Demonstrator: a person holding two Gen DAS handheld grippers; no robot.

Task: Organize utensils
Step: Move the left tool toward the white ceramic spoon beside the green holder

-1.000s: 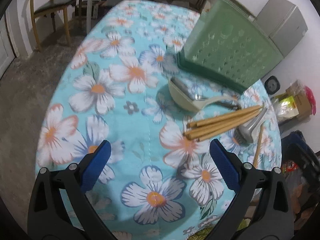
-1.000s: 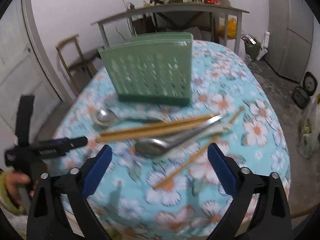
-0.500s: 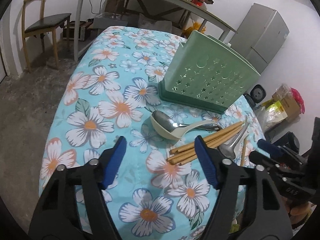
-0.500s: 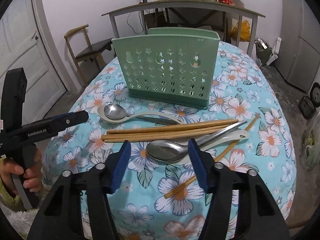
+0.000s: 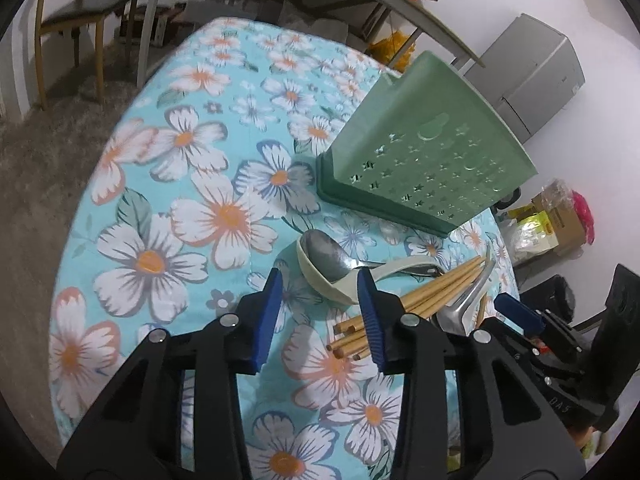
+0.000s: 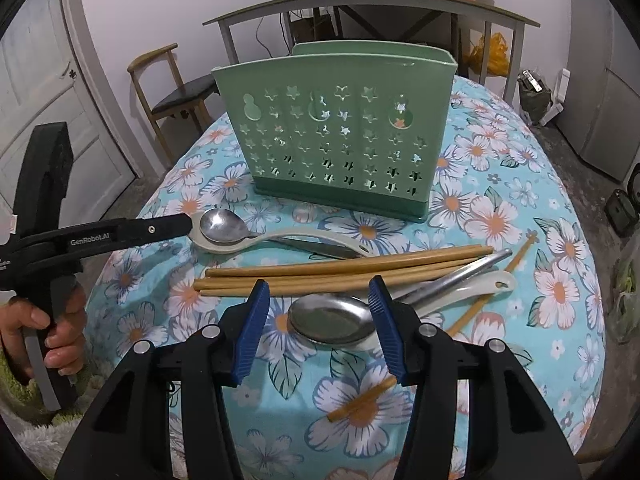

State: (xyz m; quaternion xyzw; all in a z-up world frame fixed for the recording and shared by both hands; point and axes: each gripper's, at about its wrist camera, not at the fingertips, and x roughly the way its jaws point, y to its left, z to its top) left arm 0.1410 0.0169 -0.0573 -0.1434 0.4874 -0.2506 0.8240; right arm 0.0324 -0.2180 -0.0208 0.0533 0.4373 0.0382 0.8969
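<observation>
While both grippers hang over the utensil pile w/ nothing picked up yet, the main risk is crowding. Left gripper [image 5: 318, 316] has fingers closing, nothing between them, tips just short of the steel spoon [image 6: 222, 224] nested in a cream spoon [image 6: 288, 238]. Right gripper [image 6: 314, 320] is closing too, fingers either side of the 2nd steel spoon [image 6: 328, 322], not pressing it as far as I can tell. That spoon's handle lies under/against the chopsticks [image 6: 340, 272], so a lift could drag them or roll them off the worktop [image 6: 560, 288]. Nested spoons may come up as a pair, or slip.

Count: 2 steel spoons, 2 cream spoons, approx 4 bundled chopsticks + 1 loose chopstick [image 6: 472, 312], 1 green holder [image 6: 336, 128], empty as far as seen.
</observation>
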